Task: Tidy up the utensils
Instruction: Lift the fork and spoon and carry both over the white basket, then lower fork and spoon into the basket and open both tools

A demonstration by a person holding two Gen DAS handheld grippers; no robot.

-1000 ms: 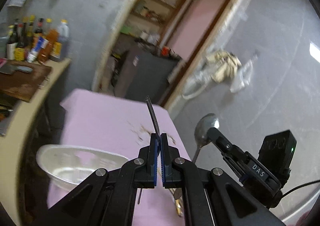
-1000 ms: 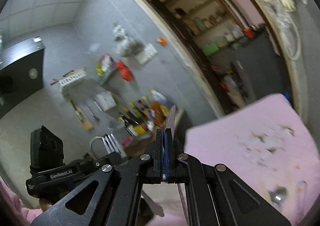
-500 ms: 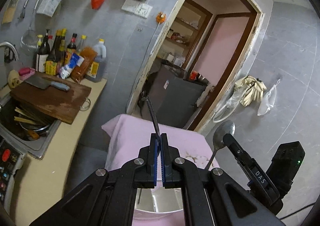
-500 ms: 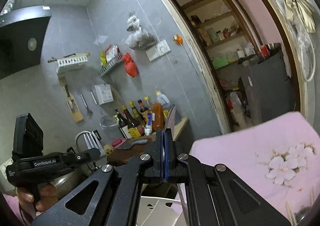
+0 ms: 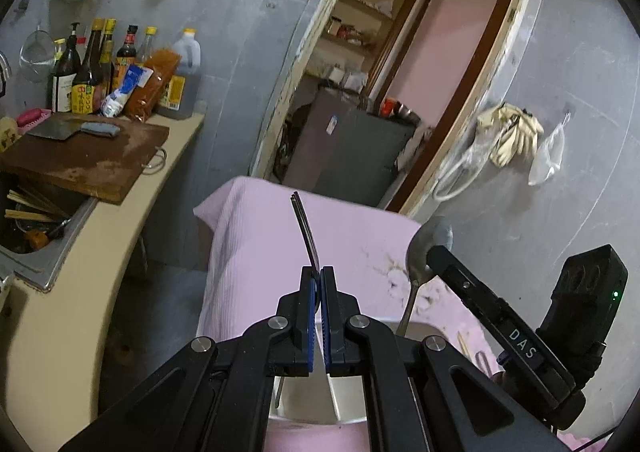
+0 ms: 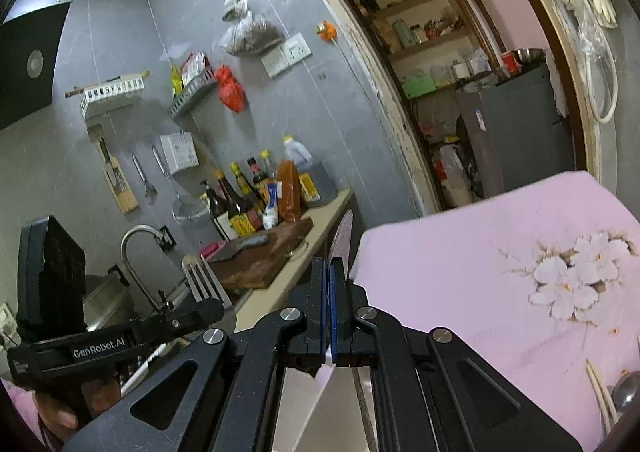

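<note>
Clamping a fork (image 5: 306, 230), left hand-held gripper (image 5: 319, 276) has its jaws pinched tight, tines pointing up. Right hand-held gripper (image 6: 330, 272) is likewise closed on a spoon (image 5: 420, 252), bowl up. Both hover over a white container (image 5: 416, 332) on the pink-clothed tabletop (image 5: 256, 236); contents can't be made out.

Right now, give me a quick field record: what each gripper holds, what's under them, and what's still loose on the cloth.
left gripper: fingers shut on the fork, tines pointing up and away
right gripper: fingers shut on the spoon, bowl upward
below the grippers: white container, only partly visible
surface: pink floral cloth
loose items: chopsticks and another spoon at the cloth's near right edge
counter on the left: cutting board with a cleaver
</note>
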